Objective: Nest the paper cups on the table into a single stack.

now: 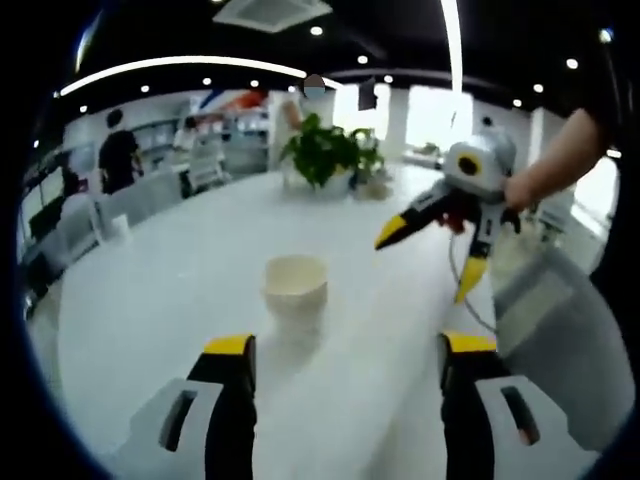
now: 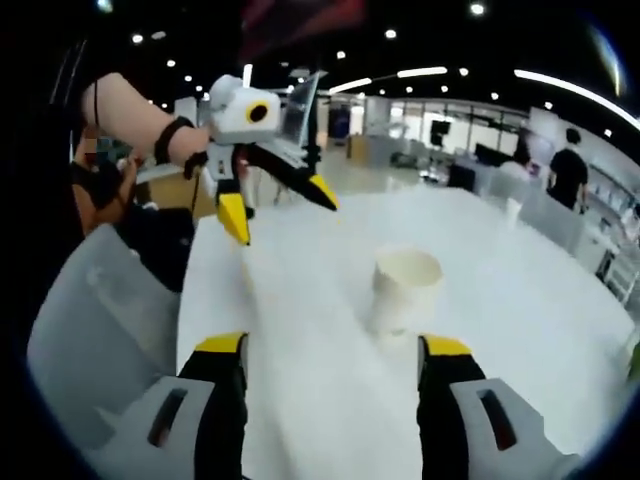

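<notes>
Left gripper: jaws wide apart, nothing between them, yellow tips over the table. Cup sat just past the tips at 12 o'clock, a little toward the left jaw, clear of both. It stood upright, long axis vertical, mouth up. Looked like a single stack; couldn't tell how many cups were nested.

Right gripper: also wide apart, holding nothing. Cup at 1 o'clock from its tips, near the right jaw, not touching, upright with its rim up.

Right gripper showed in the left gripper view at 2 o'clock, held above the table, jaws spread, a hand behind it. Left gripper showed in the right gripper view at 11 o'clock, spread too.

Plant at the table's far end, 12 o'clock. Chair at 9 o'clock.
</notes>
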`<state>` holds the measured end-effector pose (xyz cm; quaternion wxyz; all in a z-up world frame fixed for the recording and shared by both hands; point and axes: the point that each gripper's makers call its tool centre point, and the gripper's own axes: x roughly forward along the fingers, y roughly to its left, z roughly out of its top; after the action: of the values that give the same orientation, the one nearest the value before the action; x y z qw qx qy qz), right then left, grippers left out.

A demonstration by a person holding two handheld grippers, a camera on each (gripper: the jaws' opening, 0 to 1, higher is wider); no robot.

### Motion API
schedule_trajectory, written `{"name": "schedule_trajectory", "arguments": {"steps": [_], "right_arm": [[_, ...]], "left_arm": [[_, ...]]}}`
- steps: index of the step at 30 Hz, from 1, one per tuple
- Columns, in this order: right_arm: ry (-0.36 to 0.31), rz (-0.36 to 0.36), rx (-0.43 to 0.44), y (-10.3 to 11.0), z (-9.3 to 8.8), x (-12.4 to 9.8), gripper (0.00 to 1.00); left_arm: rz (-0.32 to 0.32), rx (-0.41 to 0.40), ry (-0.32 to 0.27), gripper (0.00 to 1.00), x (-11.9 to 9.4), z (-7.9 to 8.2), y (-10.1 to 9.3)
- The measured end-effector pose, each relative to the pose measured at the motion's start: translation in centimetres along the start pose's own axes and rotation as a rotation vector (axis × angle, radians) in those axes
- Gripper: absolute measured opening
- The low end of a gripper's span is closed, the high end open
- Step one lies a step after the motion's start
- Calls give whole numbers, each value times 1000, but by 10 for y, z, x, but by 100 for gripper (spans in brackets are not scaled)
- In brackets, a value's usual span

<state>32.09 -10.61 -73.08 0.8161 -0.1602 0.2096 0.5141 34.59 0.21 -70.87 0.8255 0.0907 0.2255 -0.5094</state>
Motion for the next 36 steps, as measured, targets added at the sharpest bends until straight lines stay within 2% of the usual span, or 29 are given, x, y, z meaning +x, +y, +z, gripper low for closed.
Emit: {"name": "schedule_trajectory", "arguments": {"steps": [6, 11, 16, 18, 19, 21, 23, 26, 28, 36], "right_arm": [[-7, -31, 21, 5, 4, -15, 87], [-10, -60, 42, 5, 3, -27, 100], [44, -73, 70, 5, -7, -36, 100], [70, -80, 83, 5, -10, -40, 100], [71, -87, 77, 4, -10, -42, 100], [68, -95, 68, 3, -8, -44, 100], [74, -107, 64, 1, -8, -47, 100], [86, -110, 56, 0, -6, -49, 100], [92, -112, 43, -1, -4, -51, 100], [88, -120, 49, -3, -4, -55, 100]], "left_arm": [[8, 1, -7, 82, -14, 4, -11], [25, -18, -18, 94, -25, 5, -16], [37, 13, -35, 98, -37, 6, -20], [66, 12, -70, 98, -43, 11, -16], [70, 15, -89, 98, -45, 13, -16], [74, 7, -91, 98, -49, 11, -17], [62, -66, -80, 98, -50, 4, -19], [76, -66, -90, 98, -52, 3, -17], [89, -33, -131, 98, -55, 9, -17], [107, -32, -104, 98, -60, 9, -15]]}}
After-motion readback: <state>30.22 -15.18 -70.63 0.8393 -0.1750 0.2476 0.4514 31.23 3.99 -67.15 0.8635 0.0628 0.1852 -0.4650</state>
